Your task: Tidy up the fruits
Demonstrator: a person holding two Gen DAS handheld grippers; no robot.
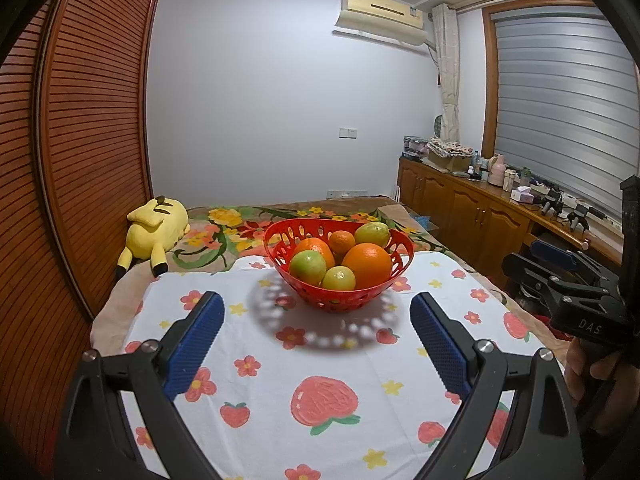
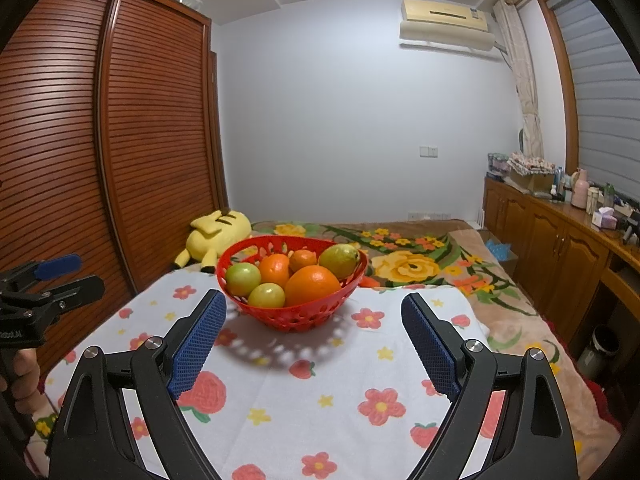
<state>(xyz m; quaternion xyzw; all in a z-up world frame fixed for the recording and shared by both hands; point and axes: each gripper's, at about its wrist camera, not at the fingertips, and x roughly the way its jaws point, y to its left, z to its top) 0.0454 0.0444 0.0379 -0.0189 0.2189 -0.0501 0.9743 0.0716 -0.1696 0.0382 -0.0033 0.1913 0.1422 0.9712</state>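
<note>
The round red plastic basket with holes (image 1: 339,268) sits on the white cloth with pink flowers and strawberries (image 1: 320,368) spread over the bed, straight ahead at 12 o'clock from the left gripper (image 1: 316,320), and a bit to 11 o'clock from the right gripper (image 2: 312,318). Both sets of blue fingers (image 1: 196,344) are spread wide and hold nothing. The fruit is heaped up: a big orange (image 1: 367,265) at the front, small green fruits (image 1: 338,278) beside it. The pile looks wobbly, so pulling one fruit out could make the others roll off. The bed is soft, so a push could tip the light basket. Round fruit might also slip from the fingers.
</note>
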